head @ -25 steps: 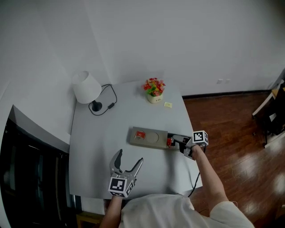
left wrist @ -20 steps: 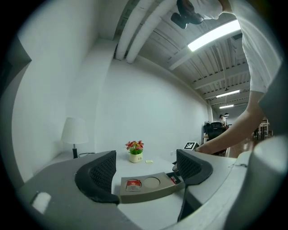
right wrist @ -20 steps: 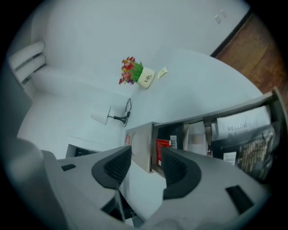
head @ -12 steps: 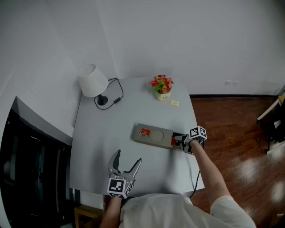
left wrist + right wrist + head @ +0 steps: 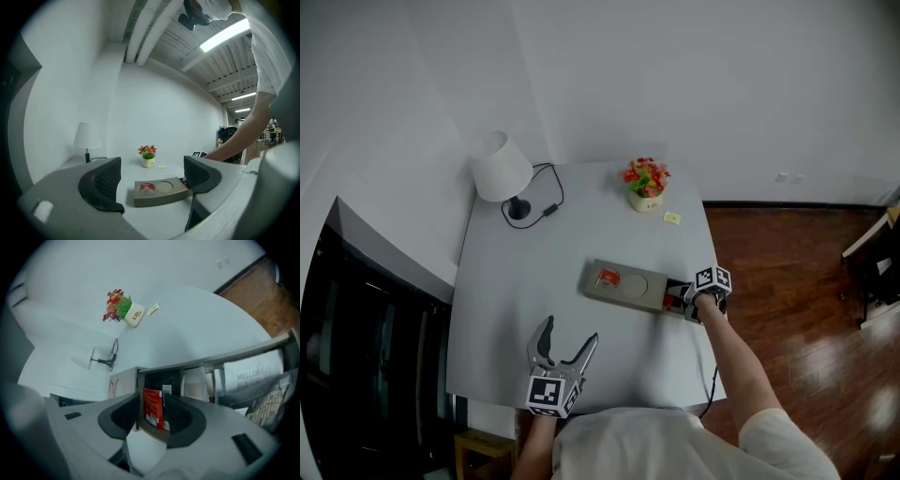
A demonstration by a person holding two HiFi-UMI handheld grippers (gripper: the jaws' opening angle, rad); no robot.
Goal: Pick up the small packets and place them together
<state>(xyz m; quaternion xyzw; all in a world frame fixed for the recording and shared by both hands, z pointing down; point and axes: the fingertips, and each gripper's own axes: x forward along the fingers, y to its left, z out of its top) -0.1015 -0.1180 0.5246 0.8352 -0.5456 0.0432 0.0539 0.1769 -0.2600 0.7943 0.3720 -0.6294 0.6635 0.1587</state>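
A grey organiser tray (image 5: 639, 292) lies mid-table with a red packet (image 5: 607, 277) in its left round recess. My right gripper (image 5: 678, 298) points down into the tray's open right-end compartment. In the right gripper view, a small red packet (image 5: 153, 408) stands upright between its pads (image 5: 183, 416), with a thin gap on the left side. The jaws of my right gripper (image 5: 159, 411) have just been closing round it. More white packets (image 5: 197, 383) stand behind it. My left gripper (image 5: 572, 331) hovers open and empty near the front edge, facing the tray (image 5: 164, 197).
A white lamp (image 5: 502, 167) with its cable stands at the back left. A flower pot (image 5: 645, 187) and a small yellow packet (image 5: 672, 217) sit at the back right. The table's right edge drops to a wood floor (image 5: 806, 281) just beside my right gripper.
My right gripper has dropped lower and tipped down into the tray's end compartment, and its jaws have narrowed round the red packet. My left gripper has hardly shifted.
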